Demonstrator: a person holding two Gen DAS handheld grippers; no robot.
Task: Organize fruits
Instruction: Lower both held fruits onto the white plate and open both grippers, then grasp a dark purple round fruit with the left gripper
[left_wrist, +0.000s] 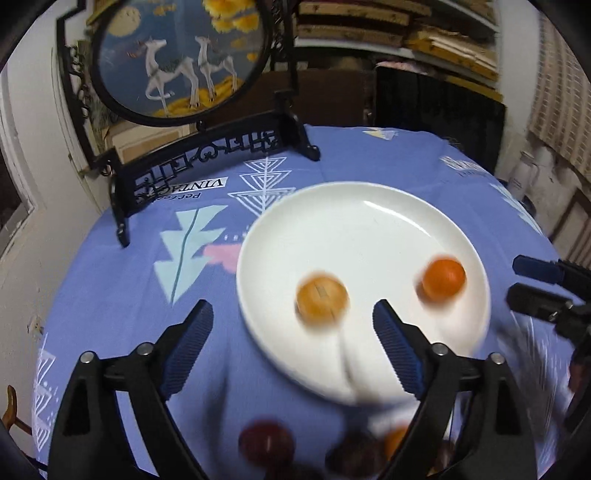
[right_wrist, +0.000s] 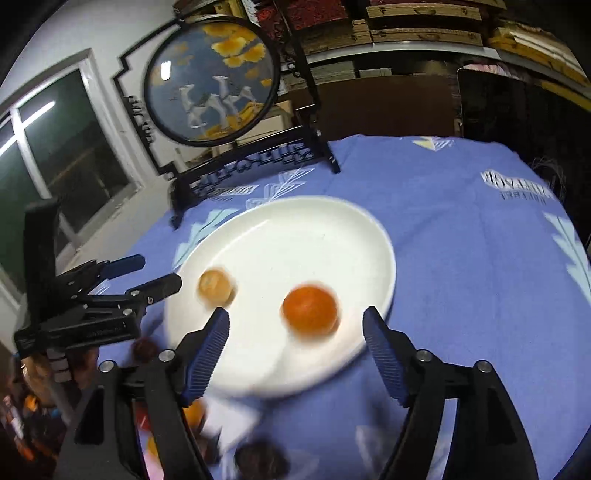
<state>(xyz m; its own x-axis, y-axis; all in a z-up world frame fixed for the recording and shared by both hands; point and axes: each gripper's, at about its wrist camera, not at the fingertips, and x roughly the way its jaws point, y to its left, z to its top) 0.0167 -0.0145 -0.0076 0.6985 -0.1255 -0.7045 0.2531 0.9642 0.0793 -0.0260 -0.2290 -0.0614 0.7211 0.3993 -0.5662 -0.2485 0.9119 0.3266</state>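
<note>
At the far left of the table stands a round embroidered screen (left_wrist: 181, 55) in a black carved stand (left_wrist: 207, 155), its two white deer set against a blue ground; the stand's feet rest on the blue patterned tablecloth (left_wrist: 110, 280). The left gripper (left_wrist: 293, 321) is held low over the near part of the cloth with its jaws spread wide and nothing between them; its left finger is over bare cloth, its right finger over the near rim of the white plate (left_wrist: 369, 206). Two fruits lie on the plate, apart from each other: a pale yellow-orange fruit (left_wrist: 322, 298) in the near left portion, and a deeper orange tangerine (left_wrist: 443, 281) to its right, close to the plate's right rim. Both are motion-blurred, so surface detail cannot be read. In the right wrist view the same arrangement appears: plate (right_wrist: 314, 229), pale fruit (right_wrist: 216, 287), tangerine (right_wrist: 310, 310). The right gripper (right_wrist: 295, 328) is likewise wide open and empty, with the tangerine lying just beyond the gap between its fingers. Below the plate, on the near edge of the cloth, lie several more fruits (dark red and orange, heavily blurred), including a dark red fruit (left_wrist: 266, 443) and a small orange one (left_wrist: 395, 441), partly hidden behind the left gripper's body.
</note>
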